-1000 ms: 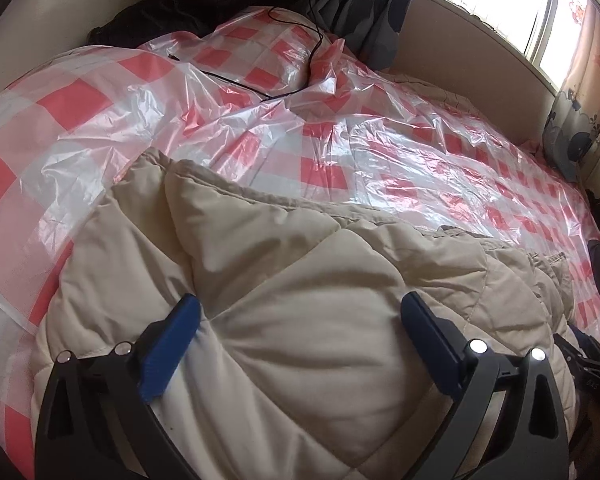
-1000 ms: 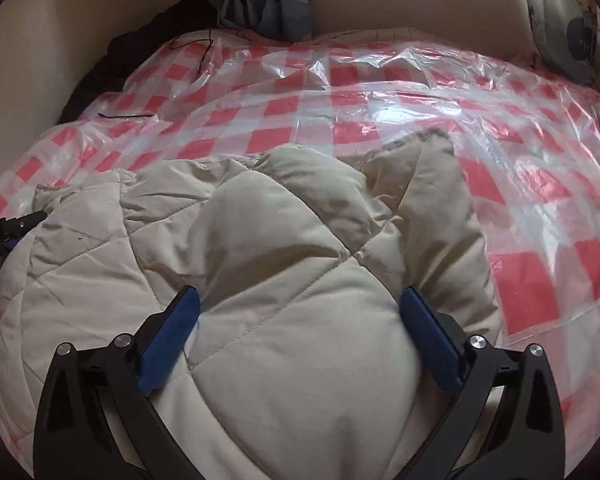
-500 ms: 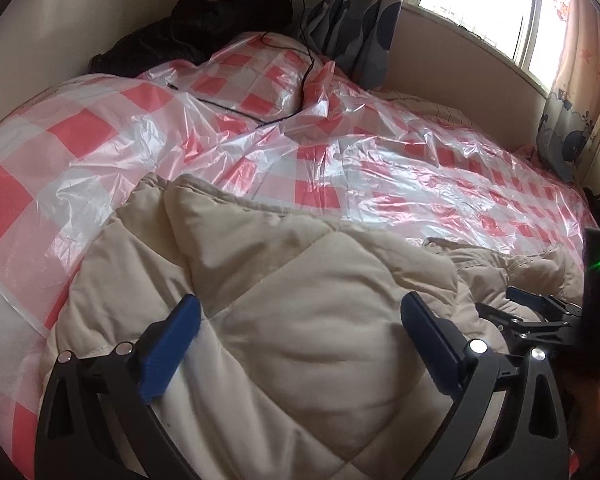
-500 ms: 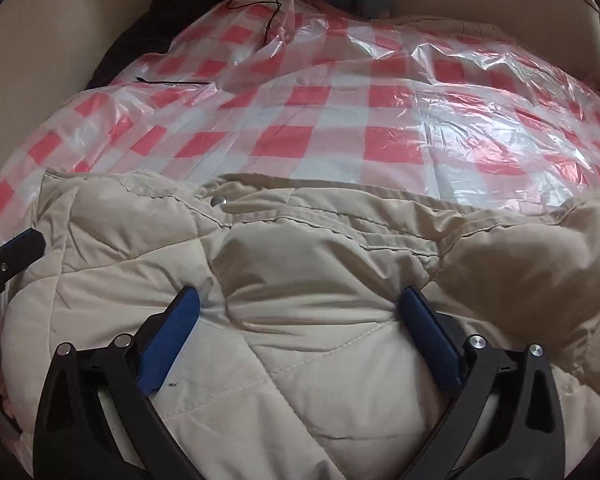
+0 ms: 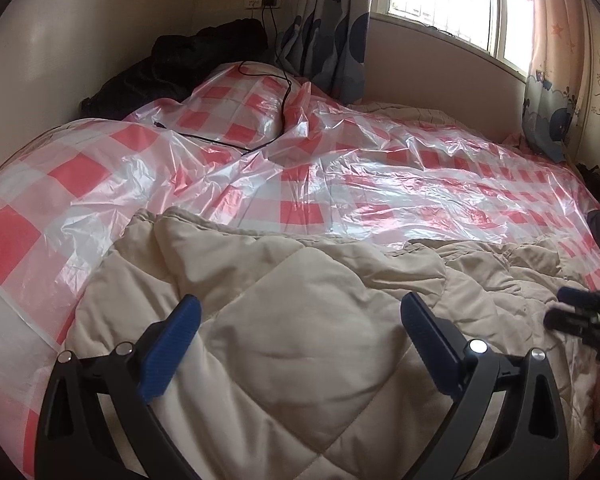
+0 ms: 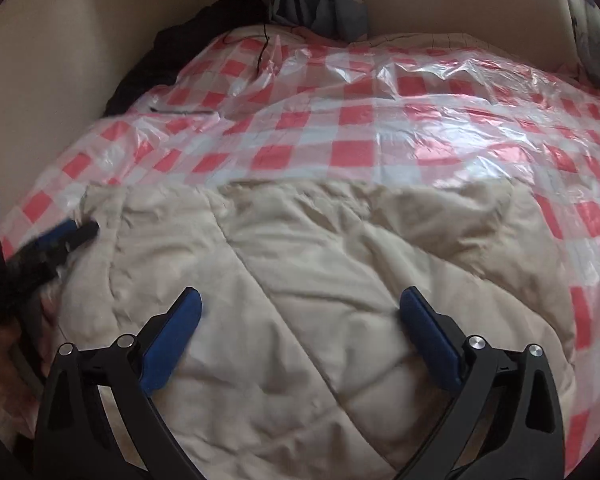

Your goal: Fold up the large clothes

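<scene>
Beige quilted jacket (image 5: 300,320) lies bunched on the near edge of the bed, on the red-checked plastic sheet (image 5: 340,168). Left hand-held gripper (image 5: 300,320) and right hand-held gripper (image 6: 300,316) hover over it, fingers apart (nothing gripped).

My beige quilted padded coat (image 5: 300,332) fills the lower frame, lying on the red-and-white checked plastic sheet (image 5: 340,176). A black clothing heap (image 5: 180,64) sits upper left, behind it.

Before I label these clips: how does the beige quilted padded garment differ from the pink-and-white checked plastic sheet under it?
The beige quilted padded garment is matte, thick and plain; the pink-and-white checked plastic sheet is glossy, thin and patterned. The garment covers only the near part; the sheet spreads across the bed. Both are wrinkled.
</scene>
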The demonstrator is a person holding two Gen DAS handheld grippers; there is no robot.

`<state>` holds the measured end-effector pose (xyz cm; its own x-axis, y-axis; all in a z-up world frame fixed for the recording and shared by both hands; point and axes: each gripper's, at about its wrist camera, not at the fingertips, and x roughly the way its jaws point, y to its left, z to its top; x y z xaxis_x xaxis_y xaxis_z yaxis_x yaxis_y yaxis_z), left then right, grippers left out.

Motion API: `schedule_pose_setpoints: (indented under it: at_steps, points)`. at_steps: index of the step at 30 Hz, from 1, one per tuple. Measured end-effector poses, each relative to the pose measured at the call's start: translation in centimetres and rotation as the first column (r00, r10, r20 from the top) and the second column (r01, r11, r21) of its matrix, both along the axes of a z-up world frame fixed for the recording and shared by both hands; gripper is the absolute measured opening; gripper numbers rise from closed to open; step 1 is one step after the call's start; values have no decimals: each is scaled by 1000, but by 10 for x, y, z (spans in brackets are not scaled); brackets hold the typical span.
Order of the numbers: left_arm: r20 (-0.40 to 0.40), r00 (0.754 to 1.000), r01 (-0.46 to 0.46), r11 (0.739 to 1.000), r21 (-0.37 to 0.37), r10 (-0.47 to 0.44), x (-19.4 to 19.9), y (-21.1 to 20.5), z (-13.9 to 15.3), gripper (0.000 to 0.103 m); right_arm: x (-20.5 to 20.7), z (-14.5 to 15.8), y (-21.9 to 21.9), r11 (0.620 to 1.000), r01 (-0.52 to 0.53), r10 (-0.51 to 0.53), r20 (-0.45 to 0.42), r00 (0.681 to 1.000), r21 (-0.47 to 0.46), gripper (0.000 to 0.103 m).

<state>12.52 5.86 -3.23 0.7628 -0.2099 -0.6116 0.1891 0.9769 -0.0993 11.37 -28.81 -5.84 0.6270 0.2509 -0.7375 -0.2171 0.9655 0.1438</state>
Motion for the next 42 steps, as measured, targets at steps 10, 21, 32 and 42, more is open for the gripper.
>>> schedule_pose_setpoints:
  at_steps: [10,21,32,42]
  points:
    - [-95,991,77,985,-156,-92,-30,19,32,96,-122,55,-107,904,93,-74,-60,995,417,96]
    - [-357,881,63,824,-563,-311,-165,46,11,96,-160,-7,-163,704,271,-90,-295,951,657,96]
    - [-413,749,42,659,-751,-518,-187,-59,-21,96,-137,14,-148,632,191,-35,-218,975,751,97]
    - [-465,728,-47,641,-767,-504,-161,-150,-43,96,-189,-11,-181,640,242,-22,-297,954,729,97]
